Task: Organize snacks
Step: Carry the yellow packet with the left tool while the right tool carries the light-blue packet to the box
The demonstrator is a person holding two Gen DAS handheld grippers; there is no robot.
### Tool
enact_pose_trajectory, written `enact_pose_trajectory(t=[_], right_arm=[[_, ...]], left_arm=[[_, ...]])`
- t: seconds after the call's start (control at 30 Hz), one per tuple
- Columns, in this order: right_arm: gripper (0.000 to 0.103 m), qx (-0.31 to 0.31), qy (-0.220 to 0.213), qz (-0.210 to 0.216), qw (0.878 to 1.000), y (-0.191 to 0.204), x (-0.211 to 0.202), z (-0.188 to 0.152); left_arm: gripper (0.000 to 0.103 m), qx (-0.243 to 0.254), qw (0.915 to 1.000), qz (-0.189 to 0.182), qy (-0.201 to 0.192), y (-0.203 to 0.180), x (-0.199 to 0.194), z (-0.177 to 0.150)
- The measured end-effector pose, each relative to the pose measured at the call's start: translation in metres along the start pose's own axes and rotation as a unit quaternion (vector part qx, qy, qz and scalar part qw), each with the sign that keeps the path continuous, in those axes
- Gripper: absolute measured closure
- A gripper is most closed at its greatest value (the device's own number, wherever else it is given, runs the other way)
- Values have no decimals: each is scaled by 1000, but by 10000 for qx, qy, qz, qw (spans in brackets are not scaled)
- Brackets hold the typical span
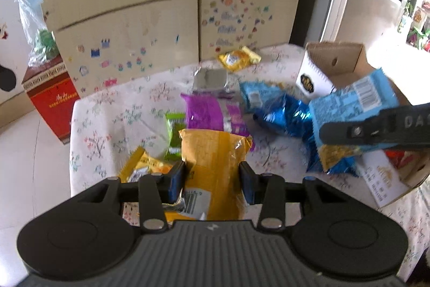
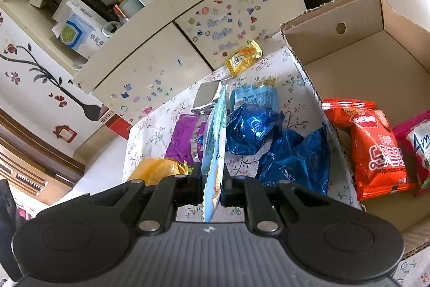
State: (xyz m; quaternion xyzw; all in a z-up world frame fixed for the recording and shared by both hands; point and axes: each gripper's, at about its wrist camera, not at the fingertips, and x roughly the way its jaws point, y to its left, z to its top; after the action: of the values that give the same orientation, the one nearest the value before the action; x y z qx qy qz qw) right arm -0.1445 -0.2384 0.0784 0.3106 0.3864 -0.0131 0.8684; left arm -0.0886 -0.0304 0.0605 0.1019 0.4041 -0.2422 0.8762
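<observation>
Left tool (image 1: pixel 212 180) spread around one yellow packet (image 1: pixel 215 166); right tool (image 2: pixel 212 183) pinching one light-blue packet (image 2: pixel 215 141).

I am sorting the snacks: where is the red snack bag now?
In the right wrist view, the red snack bag lies inside the cardboard box on the right, beside a pink packet.

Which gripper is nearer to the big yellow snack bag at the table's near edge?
Left. The left gripper has its open fingers on either side of the yellow bag. The right gripper, clamping a light blue packet, is off to the bag's right.
</observation>
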Motion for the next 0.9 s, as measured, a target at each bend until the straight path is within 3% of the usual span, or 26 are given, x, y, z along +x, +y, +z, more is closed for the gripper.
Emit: enact_pose_trajectory(t=[0.53,0.9], right_arm=[[87,184,-441,-21,9989,-10,-28,13],[87,568,-866,-96,9946,-33,-59,26]], left_arm=[[61,-5,9981,-311,-534,-35,-19,25],[61,4,9926,-874,-847,-69,-20,41]])
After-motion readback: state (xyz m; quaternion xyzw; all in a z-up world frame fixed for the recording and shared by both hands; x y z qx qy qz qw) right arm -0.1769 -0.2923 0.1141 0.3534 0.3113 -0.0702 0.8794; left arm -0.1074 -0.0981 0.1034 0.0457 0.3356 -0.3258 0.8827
